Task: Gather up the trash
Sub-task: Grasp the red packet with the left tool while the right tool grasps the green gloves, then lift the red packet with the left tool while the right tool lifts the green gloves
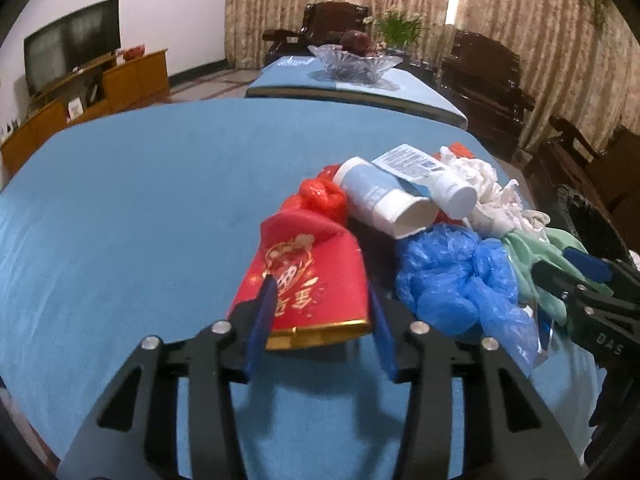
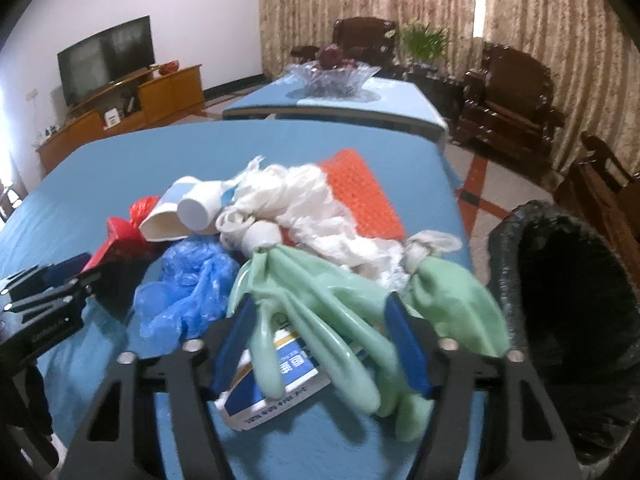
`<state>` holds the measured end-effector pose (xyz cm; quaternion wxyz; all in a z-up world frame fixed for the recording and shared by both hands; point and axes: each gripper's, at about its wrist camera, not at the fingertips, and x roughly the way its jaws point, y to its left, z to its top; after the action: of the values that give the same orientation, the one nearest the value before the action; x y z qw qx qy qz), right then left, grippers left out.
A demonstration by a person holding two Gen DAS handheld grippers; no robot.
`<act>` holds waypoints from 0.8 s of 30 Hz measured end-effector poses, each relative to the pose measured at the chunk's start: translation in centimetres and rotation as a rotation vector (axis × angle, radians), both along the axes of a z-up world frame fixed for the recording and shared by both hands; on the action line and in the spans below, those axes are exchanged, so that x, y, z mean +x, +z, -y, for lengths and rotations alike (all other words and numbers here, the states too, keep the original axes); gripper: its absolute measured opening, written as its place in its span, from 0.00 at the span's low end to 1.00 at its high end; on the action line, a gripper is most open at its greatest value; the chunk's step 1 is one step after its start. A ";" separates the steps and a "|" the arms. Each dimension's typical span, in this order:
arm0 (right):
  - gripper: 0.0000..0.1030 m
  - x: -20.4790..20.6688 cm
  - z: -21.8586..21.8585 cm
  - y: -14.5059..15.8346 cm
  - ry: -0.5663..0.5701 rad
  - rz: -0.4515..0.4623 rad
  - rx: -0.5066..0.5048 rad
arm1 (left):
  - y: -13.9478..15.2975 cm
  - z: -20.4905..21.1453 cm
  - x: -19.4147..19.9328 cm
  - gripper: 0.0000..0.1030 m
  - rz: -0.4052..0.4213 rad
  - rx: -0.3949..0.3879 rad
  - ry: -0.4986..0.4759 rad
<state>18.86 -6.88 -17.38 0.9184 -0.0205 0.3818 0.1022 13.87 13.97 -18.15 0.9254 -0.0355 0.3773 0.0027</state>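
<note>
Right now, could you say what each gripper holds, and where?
Left fingers pinch the red pouch by its gold-trimmed end; right fingers straddle the green rubber glove, grip unclear.

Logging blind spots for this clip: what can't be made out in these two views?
- Small box, right wrist view: green glove covers most of it; print blurred.
- Black bin, both views: cut by the frame edge, inside too dark.
- Red pouch, left wrist view: left gripper fingers hide any contact.
</note>
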 end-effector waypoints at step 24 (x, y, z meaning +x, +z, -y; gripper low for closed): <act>0.11 -3.6 2.0 8.5 0.058 0.168 0.123 | 8.3 1.8 -4.1 0.00 0.154 -0.075 -0.085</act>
<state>15.23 -8.84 -8.90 0.9434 0.0162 0.2955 0.1499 9.77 12.18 -9.85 0.9490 -0.0544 0.3061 -0.0533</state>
